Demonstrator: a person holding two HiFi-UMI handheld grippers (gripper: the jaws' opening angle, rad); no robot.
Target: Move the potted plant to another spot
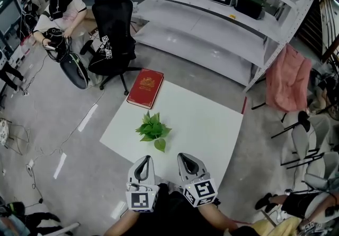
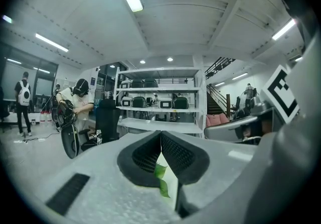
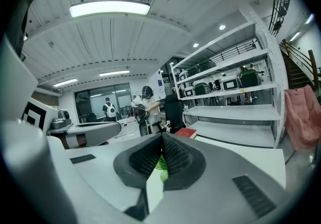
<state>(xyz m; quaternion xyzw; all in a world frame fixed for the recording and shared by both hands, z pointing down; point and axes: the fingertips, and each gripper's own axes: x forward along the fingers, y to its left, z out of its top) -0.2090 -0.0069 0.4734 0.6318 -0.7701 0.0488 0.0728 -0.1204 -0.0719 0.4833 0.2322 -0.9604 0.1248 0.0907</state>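
Potted plant (image 1: 153, 130) on white table (image 1: 212, 124); red book (image 1: 145, 88) at its 11 o'clock. Left gripper (image 1: 143, 159) at plant's 6 o'clock, right gripper (image 1: 187, 157) at 5 o'clock, both clear of plant, jaws clenched on nothing.

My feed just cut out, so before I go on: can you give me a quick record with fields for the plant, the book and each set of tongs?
plant: potted plant, near the middle of the white table
book: red book, flat at the table's far left corner, apart from the plant
left: left tongs shut, empty, at the near edge, short of the plant
right: right tongs shut, empty, beside the left
task: plant not yet gripped
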